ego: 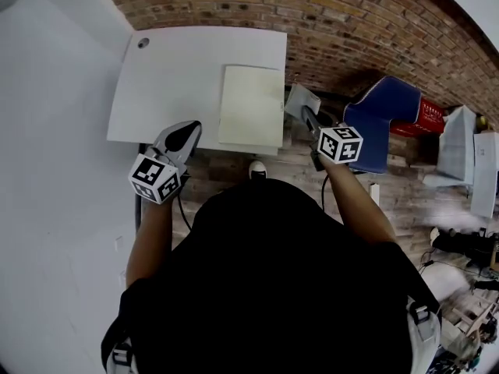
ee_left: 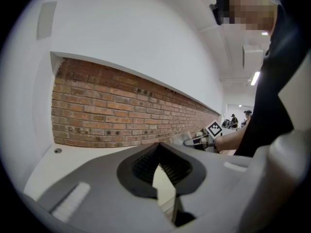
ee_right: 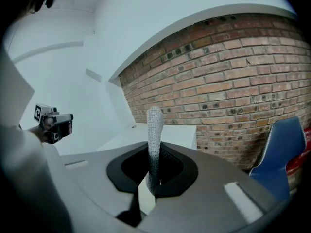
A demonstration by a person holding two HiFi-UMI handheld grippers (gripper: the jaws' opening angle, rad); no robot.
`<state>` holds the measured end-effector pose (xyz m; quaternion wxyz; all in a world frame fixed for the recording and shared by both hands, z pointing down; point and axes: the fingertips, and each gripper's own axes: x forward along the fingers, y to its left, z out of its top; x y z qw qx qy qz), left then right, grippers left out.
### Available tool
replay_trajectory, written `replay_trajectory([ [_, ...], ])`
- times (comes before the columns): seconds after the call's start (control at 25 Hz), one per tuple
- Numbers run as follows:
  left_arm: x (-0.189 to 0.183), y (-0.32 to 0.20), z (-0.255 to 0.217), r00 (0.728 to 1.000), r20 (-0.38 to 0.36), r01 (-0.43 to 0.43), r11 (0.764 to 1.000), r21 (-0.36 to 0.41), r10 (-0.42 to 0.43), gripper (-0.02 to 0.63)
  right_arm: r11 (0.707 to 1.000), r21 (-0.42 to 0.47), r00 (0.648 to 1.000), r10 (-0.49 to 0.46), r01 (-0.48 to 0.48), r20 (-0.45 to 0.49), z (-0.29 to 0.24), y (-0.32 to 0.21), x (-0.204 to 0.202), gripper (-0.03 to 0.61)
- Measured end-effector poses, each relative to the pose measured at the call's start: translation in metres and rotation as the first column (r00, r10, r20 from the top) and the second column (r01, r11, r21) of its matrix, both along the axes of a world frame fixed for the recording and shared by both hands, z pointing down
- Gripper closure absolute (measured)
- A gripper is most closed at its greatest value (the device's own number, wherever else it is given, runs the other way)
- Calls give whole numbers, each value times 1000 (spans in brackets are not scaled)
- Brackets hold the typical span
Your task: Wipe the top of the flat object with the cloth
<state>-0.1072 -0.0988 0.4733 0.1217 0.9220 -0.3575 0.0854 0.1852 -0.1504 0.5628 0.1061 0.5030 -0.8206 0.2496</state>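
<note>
Since my right hand-held gripper (ego: 306, 115) clamps the cloth (ee_right: 154, 130) just off the right side of the surface (ego: 179, 76) while the left hand-held gripper (ego: 189, 129) sits closed on nothing, I judge the unheld flat object (ego: 251, 104) at its near right corner could slide off once wiping pushes it.

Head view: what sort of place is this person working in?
Likely an indoor workshop or lab rather than a home: a plain white table set against a bare brick wall, a blue chair beside it, and cables and equipment piled at the far right.
</note>
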Motion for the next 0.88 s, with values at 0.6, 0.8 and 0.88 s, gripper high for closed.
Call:
replay_trajectory([
  [0.6, 12, -6, -5, 999, -2, -36, 999, 13, 36, 611, 985, 173, 1000, -1, -2, 17, -91, 21, 0, 569],
  [0.8, 19, -5, -6, 999, -8, -46, 999, 11, 46, 612, 980, 201, 1000, -1, 0, 4, -101, 29, 3, 569],
  [0.88, 21, -4, -6, 999, -12, -47, 999, 10, 47, 611, 978, 207, 1000, -2, 5, -11, -102, 32, 5, 569],
])
